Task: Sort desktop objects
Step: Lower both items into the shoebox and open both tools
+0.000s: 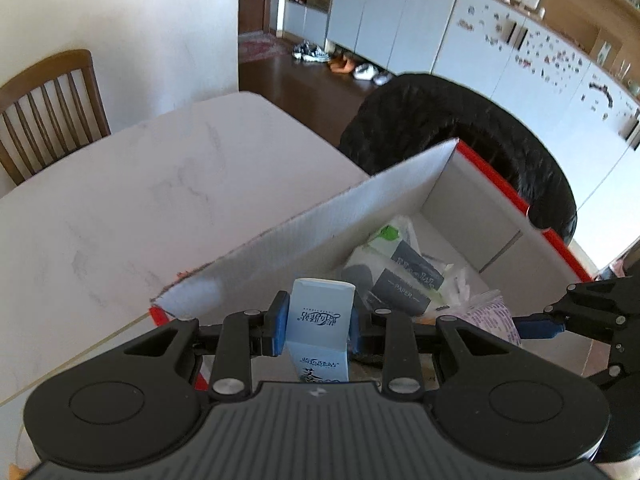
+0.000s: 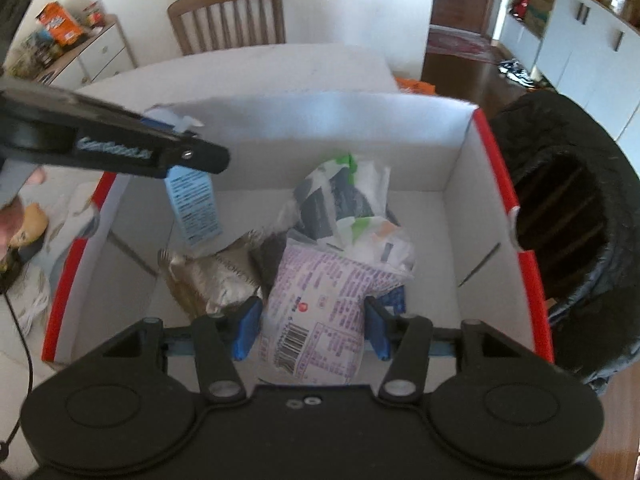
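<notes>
Nearest in the left wrist view, the left tool (image 1: 316, 326) pinches a small light-blue carton (image 1: 320, 316) between its blue pads, holding it upright over the near edge of the cardboard box (image 1: 320, 220). The right wrist view confirms this: the carton (image 2: 194, 208) hangs inside the box's left side, above the floor of the box and not yet released.

The right tool (image 2: 312, 328) has its pads on either side of a purple-printed snack bag (image 2: 320, 308); the pads appear to touch the bag's sides, so it looks gripped, low inside the box.

Just behind the bag lie a crumpled silver foil packet (image 2: 216, 280) and a pack of paper tissues (image 2: 344, 196) with green and grey wrapping, already resting on the box floor.

Beyond the box, the visible part of the white counter (image 1: 140, 200) carries nothing; a wooden chair (image 2: 228, 16) stands past it.

My reading is that sorting is near its end: several items are boxed, two are being dropped in, and only the releases seem left, though the counter's near side is hidden.
</notes>
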A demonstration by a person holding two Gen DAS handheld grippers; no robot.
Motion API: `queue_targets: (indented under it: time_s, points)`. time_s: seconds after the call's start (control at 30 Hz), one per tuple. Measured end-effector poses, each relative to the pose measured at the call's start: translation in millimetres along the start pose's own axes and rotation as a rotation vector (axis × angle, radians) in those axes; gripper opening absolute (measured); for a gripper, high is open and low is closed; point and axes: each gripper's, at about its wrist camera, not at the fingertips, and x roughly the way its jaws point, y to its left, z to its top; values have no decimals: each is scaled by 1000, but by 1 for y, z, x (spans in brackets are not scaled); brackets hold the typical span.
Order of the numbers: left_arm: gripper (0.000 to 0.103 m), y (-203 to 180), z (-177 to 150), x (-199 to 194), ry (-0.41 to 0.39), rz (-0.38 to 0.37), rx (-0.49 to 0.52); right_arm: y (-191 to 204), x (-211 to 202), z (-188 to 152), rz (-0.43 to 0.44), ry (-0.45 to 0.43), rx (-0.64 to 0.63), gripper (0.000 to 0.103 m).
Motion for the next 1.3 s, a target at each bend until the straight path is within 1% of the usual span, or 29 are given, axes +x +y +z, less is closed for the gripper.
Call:
queue_targets:
  time_s: [0.1, 0.33, 0.5, 0.63, 0.77, 0.83, 0.87, 0.9, 0.97, 1.0, 1.03, 1.07, 1.1, 1.13, 1.3]
  points:
    - [28, -2, -1, 8, 29, 9, 16, 1, 5, -3, 12, 9, -16, 53]
    - [28, -4, -4, 20, 64, 33, 47, -1, 10, -3, 20, 20, -27, 54]
    - [28, -6, -2, 26, 96, 47, 80, 1, 17, -2, 12, 30, -41, 54]
    - [28, -3, -1, 28, 108, 48, 71, 1, 21, -2, 8, 37, -47, 55]
    - [28, -1, 1, 27, 120, 43, 60, 1, 20, -3, 13, 48, -45, 58]
    - [29, 0, 0, 25, 116, 41, 53, 1, 17, -3, 13, 44, -37, 63]
    - [31, 1, 0, 25, 116, 40, 50, 2, 16, -4, 17, 41, -33, 66]
    - [32, 1, 0, 24, 116, 40, 47, 2, 14, -4, 19, 37, -30, 67]
    - [42, -1, -1, 20, 106, 29, 57, 2, 12, -4, 15, 30, -28, 68]
    - [45, -4, -1, 20, 101, 29, 66, 3, 12, -4, 16, 27, -28, 69]
    - [52, -7, -2, 17, 93, 34, 79, 3, 10, -4, 18, 24, -25, 70]
    - [62, -9, -2, 15, 87, 39, 88, 4, 8, -5, 20, 21, -23, 72]
    - [66, -11, -2, 12, 78, 41, 95, 4, 6, -5, 23, 17, -22, 73]
    - [68, -13, -3, 9, 69, 38, 101, 5, 4, -5, 25, 12, -23, 74]
    - [68, -15, -5, -3, 53, 10, 103, 7, -8, -4, 30, -9, -20, 75]
